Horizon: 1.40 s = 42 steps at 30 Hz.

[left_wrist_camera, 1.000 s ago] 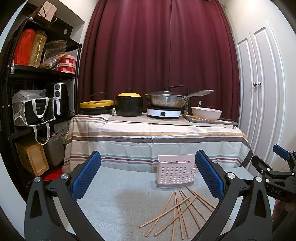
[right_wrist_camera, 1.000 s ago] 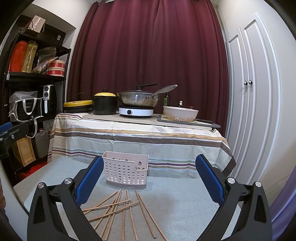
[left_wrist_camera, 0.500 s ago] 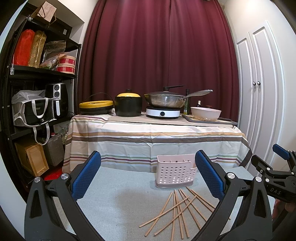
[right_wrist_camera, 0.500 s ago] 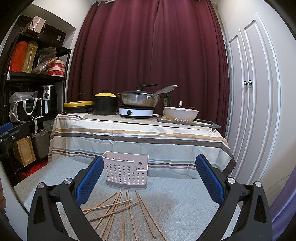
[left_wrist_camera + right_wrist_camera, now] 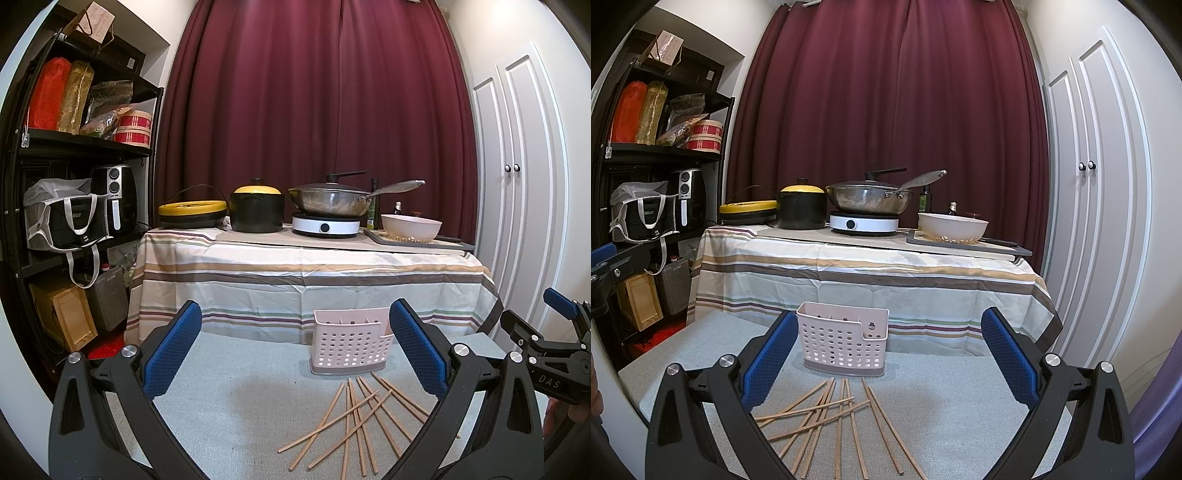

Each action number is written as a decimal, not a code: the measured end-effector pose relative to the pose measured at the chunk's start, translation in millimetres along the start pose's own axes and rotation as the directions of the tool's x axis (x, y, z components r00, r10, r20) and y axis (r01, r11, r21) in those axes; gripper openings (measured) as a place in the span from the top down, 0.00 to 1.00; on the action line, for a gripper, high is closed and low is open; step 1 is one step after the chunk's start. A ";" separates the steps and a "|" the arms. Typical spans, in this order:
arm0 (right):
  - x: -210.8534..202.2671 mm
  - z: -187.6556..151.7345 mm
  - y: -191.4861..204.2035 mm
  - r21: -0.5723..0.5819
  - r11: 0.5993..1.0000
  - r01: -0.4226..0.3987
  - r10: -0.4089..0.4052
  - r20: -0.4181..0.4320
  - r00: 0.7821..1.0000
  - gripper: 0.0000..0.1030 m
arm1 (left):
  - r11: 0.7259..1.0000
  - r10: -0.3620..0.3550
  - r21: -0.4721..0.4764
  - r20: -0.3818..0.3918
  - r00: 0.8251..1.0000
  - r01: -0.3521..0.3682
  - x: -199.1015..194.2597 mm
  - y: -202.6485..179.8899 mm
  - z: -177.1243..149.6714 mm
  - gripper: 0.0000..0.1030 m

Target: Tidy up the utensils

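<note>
Several wooden chopsticks (image 5: 360, 417) (image 5: 831, 410) lie scattered and crossed on the grey work surface. Just behind them stands a pale pink perforated utensil basket (image 5: 347, 343) (image 5: 844, 343), upright. My left gripper (image 5: 295, 350) hovers wide open above the surface, left of the chopsticks, nothing between its blue pads. The right gripper (image 5: 890, 354) is also wide open and empty, over the chopsticks and facing the basket. In the left wrist view, the right gripper (image 5: 561, 354) shows at the right edge.
Behind the grey surface (image 5: 960, 398) stands a striped-cloth table (image 5: 306, 273) with a black pot (image 5: 256, 210), a wok on a hob (image 5: 328, 206) and a white bowl (image 5: 412, 225). A black shelf unit (image 5: 66, 184) fills the left; white cupboard doors (image 5: 1100, 221) the right.
Both views have shifted only slightly; the scene sits a touch lower in the left wrist view. The chopsticks and basket have not moved, and both grippers stay open.
</note>
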State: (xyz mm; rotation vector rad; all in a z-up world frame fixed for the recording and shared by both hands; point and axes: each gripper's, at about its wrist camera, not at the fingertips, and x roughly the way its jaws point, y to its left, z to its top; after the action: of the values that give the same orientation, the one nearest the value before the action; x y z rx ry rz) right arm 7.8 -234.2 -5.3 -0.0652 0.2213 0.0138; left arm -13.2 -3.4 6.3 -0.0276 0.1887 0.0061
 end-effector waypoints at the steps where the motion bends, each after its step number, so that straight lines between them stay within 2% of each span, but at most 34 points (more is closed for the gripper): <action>1: 0.0 0.3 0.5 0.000 1.000 0.000 0.000 0.000 1.000 0.06 | 1.000 0.000 0.001 0.000 1.000 0.000 -0.3 -1.0 0.2 0.04; 17: -0.2 0.8 2.1 -0.002 1.000 -0.001 0.001 -0.001 1.000 0.06 | 1.000 -0.007 0.004 0.004 1.000 0.007 -0.5 -7.9 3.4 0.04; 24: 9.9 -3.7 3.1 0.004 1.000 -0.011 0.011 -0.029 1.000 0.06 | 1.000 -0.029 0.003 -0.046 0.999 0.029 18.8 -6.5 -8.4 0.04; 34: 57.1 -52.8 -7.4 0.040 0.998 -0.045 0.051 -0.151 0.987 0.06 | 0.999 -0.007 0.029 -0.205 0.979 0.013 83.1 8.2 -75.0 0.04; 42: 92.1 -104.8 -14.4 0.064 0.997 -0.046 0.061 -0.257 0.965 0.06 | 0.996 0.020 0.094 -0.311 0.950 0.010 120.6 19.5 -141.9 0.04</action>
State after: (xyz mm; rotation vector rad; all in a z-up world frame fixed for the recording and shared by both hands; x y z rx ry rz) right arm 75.0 -254.9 -126.6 -0.0033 0.4848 0.0531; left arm 78.5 12.5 -156.1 0.0667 0.5061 -0.0021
